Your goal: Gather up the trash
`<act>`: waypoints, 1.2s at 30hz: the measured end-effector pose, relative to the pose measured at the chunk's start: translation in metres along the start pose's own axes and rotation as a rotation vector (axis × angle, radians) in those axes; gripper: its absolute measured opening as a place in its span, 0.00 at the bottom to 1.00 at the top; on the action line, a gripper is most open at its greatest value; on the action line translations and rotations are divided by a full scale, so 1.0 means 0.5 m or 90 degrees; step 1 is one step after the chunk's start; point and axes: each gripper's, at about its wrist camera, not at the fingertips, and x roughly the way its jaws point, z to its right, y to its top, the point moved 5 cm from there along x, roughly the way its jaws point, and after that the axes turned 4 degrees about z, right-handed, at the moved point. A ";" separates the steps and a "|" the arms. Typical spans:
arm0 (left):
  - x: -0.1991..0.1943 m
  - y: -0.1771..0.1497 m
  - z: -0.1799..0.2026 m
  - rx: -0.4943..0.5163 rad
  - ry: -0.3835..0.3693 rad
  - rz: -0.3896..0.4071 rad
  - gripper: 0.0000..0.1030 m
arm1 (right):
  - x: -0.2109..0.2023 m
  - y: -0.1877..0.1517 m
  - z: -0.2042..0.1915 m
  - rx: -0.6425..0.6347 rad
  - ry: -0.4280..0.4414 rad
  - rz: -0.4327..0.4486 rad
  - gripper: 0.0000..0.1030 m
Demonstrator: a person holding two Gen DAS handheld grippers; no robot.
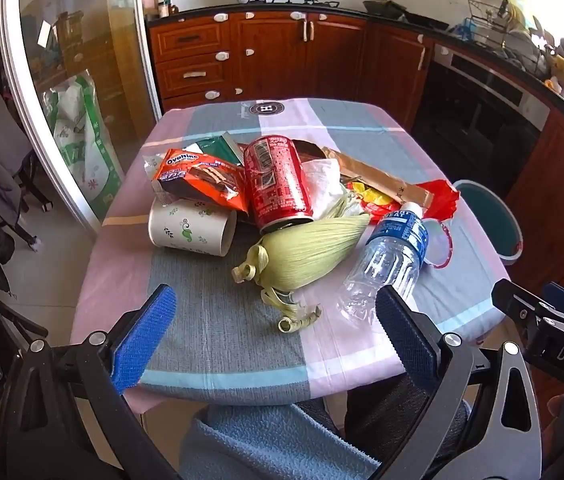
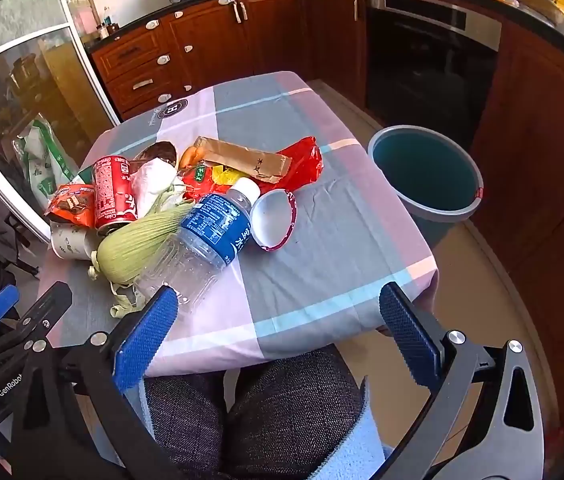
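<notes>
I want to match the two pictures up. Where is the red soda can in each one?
Left wrist view: the red soda can lies just above the middle of the picture, its open end toward the camera, above the corn husk.
Right wrist view: the same can sits left of centre.
Shared landmark: the clear water bottle with the blue label lies to the can's right in both views.

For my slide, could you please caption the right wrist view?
Open right gripper poised over a checked tablecloth strewn with trash: plastic bottle, corn husk, red can; bucket waits beside.
</notes>
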 end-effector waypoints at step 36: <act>0.019 -0.011 0.005 0.002 -0.015 -0.013 0.96 | 0.010 -0.010 -0.001 -0.005 -0.005 -0.006 0.94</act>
